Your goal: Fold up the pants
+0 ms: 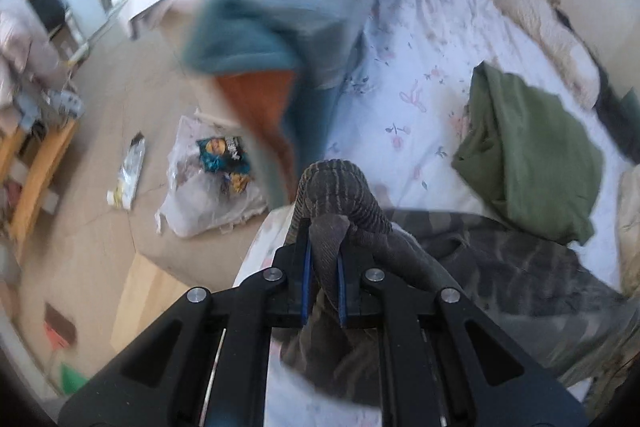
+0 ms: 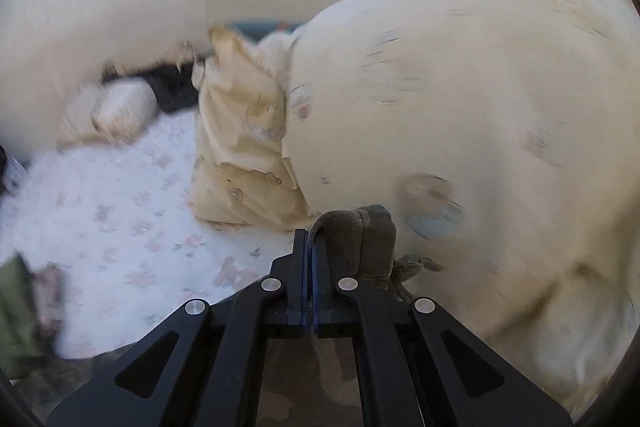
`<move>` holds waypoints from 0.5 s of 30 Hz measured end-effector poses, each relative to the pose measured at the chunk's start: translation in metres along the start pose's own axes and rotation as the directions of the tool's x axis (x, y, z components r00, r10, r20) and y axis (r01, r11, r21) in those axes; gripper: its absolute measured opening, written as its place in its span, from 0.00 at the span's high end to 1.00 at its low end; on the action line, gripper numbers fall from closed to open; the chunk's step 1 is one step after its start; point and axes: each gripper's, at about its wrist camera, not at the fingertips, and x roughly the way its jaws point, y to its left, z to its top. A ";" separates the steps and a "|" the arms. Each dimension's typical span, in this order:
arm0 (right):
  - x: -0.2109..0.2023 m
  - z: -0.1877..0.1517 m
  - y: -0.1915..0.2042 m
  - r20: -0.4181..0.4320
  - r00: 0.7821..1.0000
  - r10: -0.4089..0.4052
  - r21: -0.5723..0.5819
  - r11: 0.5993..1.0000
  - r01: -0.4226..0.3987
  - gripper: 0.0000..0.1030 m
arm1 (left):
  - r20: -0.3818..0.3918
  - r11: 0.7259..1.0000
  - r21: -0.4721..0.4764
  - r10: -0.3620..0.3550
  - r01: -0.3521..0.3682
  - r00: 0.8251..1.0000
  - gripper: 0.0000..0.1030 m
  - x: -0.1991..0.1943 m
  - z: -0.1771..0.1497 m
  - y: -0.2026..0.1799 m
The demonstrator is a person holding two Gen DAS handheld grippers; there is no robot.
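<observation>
The pants [image 1: 500, 267] are grey-brown with a camouflage pattern and lie on the flowered bed sheet [image 1: 420, 67]. My left gripper [image 1: 323, 235] is shut on a ribbed cuff of the pants [image 1: 340, 187], bunched over the fingertips at the bed's edge. My right gripper [image 2: 311, 239] is shut on the pants' waistband [image 2: 360, 239], with a drawstring [image 2: 412, 267] hanging at its right. More of the pants show under the right gripper [image 2: 304, 367].
A green garment [image 1: 528, 155] lies on the bed beyond the pants. A large white duvet [image 2: 460, 107] and a cream pillow [image 2: 244, 147] fill the right wrist view. A teal and orange cloth [image 1: 260, 67] hangs ahead. A plastic bag [image 1: 212, 179] lies on the floor.
</observation>
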 end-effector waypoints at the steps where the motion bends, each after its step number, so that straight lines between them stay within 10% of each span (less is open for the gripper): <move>1: 0.021 0.003 0.012 -0.034 0.999 -0.022 -0.036 0.999 0.021 1.00 | -0.003 0.999 0.035 0.019 -0.019 1.000 0.92 0.014 0.006 -0.012; 6: 0.110 -0.005 0.064 -0.221 0.969 -0.108 -0.227 0.972 0.056 1.00 | -0.044 0.996 0.085 0.045 -0.042 0.998 0.86 0.062 0.016 -0.039; 8: 0.118 -0.009 0.071 -0.221 0.970 -0.105 -0.234 0.971 0.052 0.98 | -0.031 0.994 0.096 0.050 -0.047 0.998 0.63 0.073 0.018 -0.041; 12: 0.115 -0.016 0.076 -0.186 0.973 -0.139 -0.284 0.955 0.082 0.35 | 0.018 0.993 0.105 0.046 -0.048 0.999 0.22 0.068 0.015 -0.034; 15: 0.101 -0.021 0.081 -0.190 0.980 -0.052 -0.284 0.959 -0.005 0.36 | 0.143 0.986 0.147 0.063 -0.084 0.988 0.22 0.034 -0.003 -0.028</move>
